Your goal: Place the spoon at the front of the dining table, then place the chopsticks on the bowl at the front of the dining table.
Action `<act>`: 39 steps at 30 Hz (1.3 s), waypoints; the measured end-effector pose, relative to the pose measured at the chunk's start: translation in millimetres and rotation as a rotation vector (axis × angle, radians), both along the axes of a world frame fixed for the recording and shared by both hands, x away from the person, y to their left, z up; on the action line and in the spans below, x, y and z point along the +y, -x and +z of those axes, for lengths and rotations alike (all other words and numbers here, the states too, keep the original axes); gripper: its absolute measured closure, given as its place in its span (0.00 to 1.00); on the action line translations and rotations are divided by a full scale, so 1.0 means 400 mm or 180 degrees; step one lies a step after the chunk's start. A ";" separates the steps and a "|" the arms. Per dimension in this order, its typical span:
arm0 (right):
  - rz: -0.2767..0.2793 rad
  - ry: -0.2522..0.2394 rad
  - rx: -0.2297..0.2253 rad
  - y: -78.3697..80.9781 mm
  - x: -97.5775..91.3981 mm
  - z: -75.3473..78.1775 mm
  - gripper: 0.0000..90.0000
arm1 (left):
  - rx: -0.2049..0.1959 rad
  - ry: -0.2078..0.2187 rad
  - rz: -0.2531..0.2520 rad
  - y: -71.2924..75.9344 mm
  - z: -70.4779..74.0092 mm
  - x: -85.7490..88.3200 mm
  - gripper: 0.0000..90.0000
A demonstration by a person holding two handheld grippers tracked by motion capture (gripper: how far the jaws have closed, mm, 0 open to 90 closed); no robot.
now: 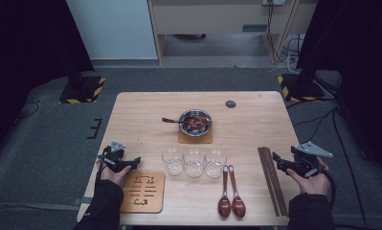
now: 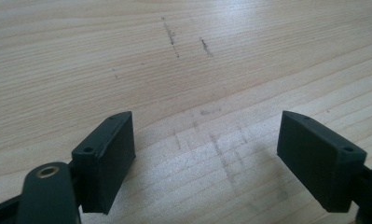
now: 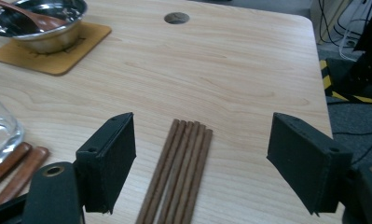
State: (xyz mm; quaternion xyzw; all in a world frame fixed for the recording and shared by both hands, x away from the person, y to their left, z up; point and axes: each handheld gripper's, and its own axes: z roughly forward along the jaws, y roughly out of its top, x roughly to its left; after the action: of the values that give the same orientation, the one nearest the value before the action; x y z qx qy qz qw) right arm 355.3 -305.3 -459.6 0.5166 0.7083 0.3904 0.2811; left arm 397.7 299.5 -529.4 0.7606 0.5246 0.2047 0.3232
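Right tool lined up over the chopsticks, nothing gripped yet

The chopsticks [image 3: 176, 172] lie bundled at the bench's [image 1: 255, 103] four o'clock, between the released jaws of the right tool [image 3: 200, 163]; the left tool [image 2: 204, 158] hovers released over bare wood at eight o'clock. Likely step: reaching to pick them up, which calls for lowering and clenching squarely across the sticks

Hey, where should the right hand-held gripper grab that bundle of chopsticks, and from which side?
Probably from above, near the middle of the chopsticks, jaws straddling the bundle across its width. They lie flat on the table, side by side and parallel, so squeezing crosswise gathers them. The right hand-held gripper is open, and the bundle already lies in line between its jaws.
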 end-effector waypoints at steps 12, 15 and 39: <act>0.0258 0.0057 0.0030 -0.005 0.054 0.007 0.28 | -0.0002 -0.0032 -0.0018 -0.005 -0.006 0.001 0.17; 0.0327 0.0061 0.0047 -0.006 0.069 0.004 0.30 | -0.0012 -0.0055 -0.0019 -0.006 -0.007 -0.001 0.16; 0.0633 0.0092 0.0482 -0.020 0.108 -0.069 0.32 | -0.0041 -0.0078 -0.0027 -0.009 -0.016 -0.009 0.06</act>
State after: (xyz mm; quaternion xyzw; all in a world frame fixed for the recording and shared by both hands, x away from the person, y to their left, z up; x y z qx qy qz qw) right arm 363.1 -262.1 -487.2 0.4676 0.7809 0.3659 0.1940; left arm 401.5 295.8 -536.0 0.7653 0.5167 0.2148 0.3181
